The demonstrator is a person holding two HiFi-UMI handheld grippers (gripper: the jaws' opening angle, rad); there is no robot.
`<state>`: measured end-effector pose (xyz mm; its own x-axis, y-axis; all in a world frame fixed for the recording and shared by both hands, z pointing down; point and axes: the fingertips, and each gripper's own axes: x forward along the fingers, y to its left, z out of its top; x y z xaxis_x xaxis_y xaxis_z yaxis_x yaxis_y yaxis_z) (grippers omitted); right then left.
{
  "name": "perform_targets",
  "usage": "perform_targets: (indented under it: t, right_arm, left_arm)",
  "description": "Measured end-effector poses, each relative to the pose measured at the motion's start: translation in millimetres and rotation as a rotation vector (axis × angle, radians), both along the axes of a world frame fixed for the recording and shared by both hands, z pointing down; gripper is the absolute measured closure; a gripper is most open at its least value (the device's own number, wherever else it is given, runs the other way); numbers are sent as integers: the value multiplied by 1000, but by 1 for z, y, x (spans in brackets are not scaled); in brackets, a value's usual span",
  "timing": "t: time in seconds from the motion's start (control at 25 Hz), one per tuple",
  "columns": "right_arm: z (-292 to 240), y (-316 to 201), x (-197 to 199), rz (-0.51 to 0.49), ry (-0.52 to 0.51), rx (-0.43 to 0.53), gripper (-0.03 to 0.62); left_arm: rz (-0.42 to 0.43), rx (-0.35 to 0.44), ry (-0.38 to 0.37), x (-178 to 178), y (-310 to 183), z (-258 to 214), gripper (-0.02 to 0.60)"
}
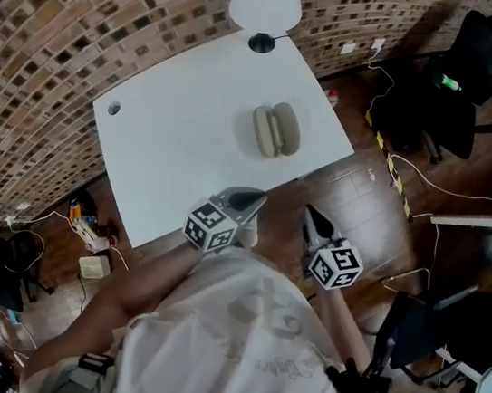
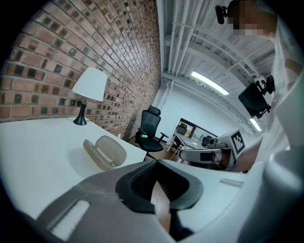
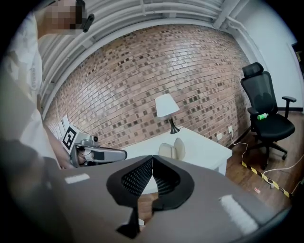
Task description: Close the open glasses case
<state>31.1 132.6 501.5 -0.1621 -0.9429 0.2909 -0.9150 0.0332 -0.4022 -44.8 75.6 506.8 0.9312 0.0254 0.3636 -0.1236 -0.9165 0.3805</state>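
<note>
The beige glasses case point(image 1: 276, 130) lies open on the white table point(image 1: 173, 134), its two halves spread side by side. The same case point(image 2: 105, 152) shows ahead and to the left in the left gripper view, and small and far ahead point(image 3: 172, 150) in the right gripper view. My left gripper point(image 1: 257, 199) hovers at the table's near edge, shut and empty point(image 2: 156, 162). Off the table over the floor, my right gripper point(image 1: 308, 213) is also shut with nothing in it point(image 3: 153, 157). Both are well short of the case.
A white lamp point(image 1: 267, 2) stands at the table's far edge against the brick wall. A black office chair point(image 1: 471, 69) and loose cables point(image 1: 414, 175) are on the wooden floor to the right. The table has a small round hole point(image 1: 113, 109) near its left corner.
</note>
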Motion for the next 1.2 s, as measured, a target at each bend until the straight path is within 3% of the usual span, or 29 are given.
perform_targets:
  t: [0.28, 0.8, 1.2]
  right_arm:
    - [-1, -30, 18, 8, 11, -25, 585]
    - [-13, -107, 36, -57, 60, -95, 585]
    - [5, -145, 47, -136, 57, -174, 585]
  left_arm:
    - [37, -19, 5, 26, -25, 0, 575]
    - [8, -93, 48, 44, -84, 1, 575]
    - [-120, -127, 33, 35, -123, 16, 575]
